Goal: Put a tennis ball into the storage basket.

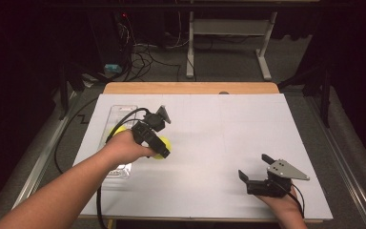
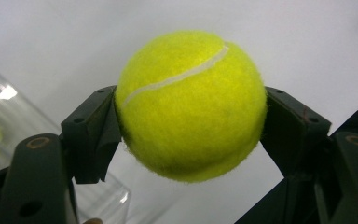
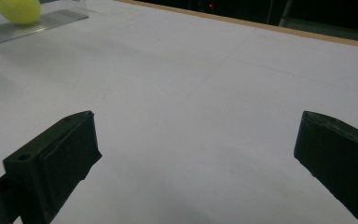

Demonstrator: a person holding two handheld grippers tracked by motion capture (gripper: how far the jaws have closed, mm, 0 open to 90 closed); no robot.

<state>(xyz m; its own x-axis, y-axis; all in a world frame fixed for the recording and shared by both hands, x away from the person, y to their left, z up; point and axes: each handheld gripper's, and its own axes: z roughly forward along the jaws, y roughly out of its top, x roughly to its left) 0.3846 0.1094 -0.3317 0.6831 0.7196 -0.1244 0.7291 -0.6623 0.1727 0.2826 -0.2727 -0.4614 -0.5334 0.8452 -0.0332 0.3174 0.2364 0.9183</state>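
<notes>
Although the tennis ball (image 2: 191, 105) carried a curved white seam across its fuzzy yellow-green felt, no brand mark or lettering could be read on the side that faced the left gripper view. It was round and nappy, with loose fibres standing off its outline, and the left gripper (image 2: 191, 126) pinched it between two matte black pads, one pressed to each flank. From the high view the ball (image 1: 162, 147) sat at the tip of that gripper (image 1: 159, 145), over the white sheet (image 1: 219, 138) and just right of a clear plastic tray (image 1: 122, 112). The tray was long, rectangular, glossy and see-through, and a second yellow ball (image 1: 118, 132) lay in it, partly hidden by the hand. Smooth and matte, the sheet covered a table with a pale wooden edge (image 1: 190, 88).

Near the table's front right corner, the right gripper (image 1: 257, 167) held its blocky black jaws spread wide with nothing between them, a flat grey three-cornered plate (image 1: 286, 170) with small holes fixed on top.
</notes>
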